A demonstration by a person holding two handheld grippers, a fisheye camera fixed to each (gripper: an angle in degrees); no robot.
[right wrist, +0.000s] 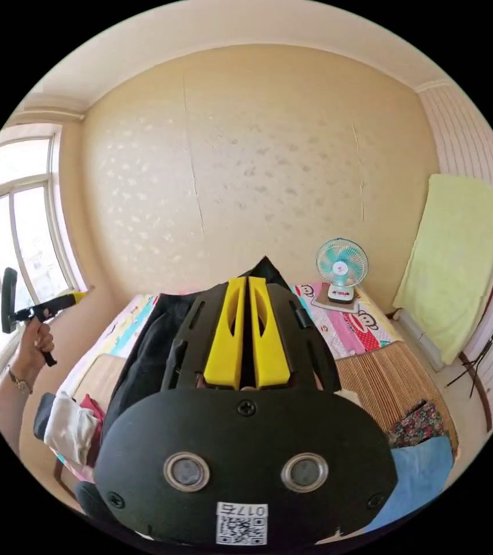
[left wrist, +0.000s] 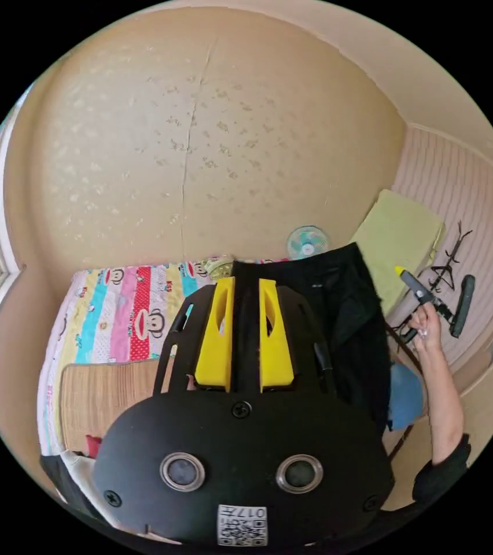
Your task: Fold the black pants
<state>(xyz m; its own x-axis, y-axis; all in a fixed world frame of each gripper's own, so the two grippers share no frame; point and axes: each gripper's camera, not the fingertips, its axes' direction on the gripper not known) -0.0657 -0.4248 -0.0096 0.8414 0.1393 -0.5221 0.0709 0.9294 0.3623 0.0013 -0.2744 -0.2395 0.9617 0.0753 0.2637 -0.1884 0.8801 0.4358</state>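
The black pants [left wrist: 345, 324] hang in the air over the bed. In the left gripper view their cloth fills the narrow gap between my left gripper's [left wrist: 246, 283] yellow jaws, and the rest spreads to the right. My right gripper [right wrist: 249, 282] has its jaws nearly together, with a point of the black pants [right wrist: 148, 347] sticking up past the tips and the rest hanging on its left. Each gripper also shows in the other's view, held in a hand: the right gripper [left wrist: 401, 270] just beyond the pants' edge, the left gripper [right wrist: 77, 298] by the window.
Below is a bed with a striped cartoon sheet [left wrist: 125, 312] and a bamboo mat [right wrist: 385, 370]. A small fan [right wrist: 342, 269] stands at its far corner. A yellow-green pad [right wrist: 460, 254] leans on the wall. Folded clothes [right wrist: 70, 430] and a blue cloth [right wrist: 426, 468] lie near me.
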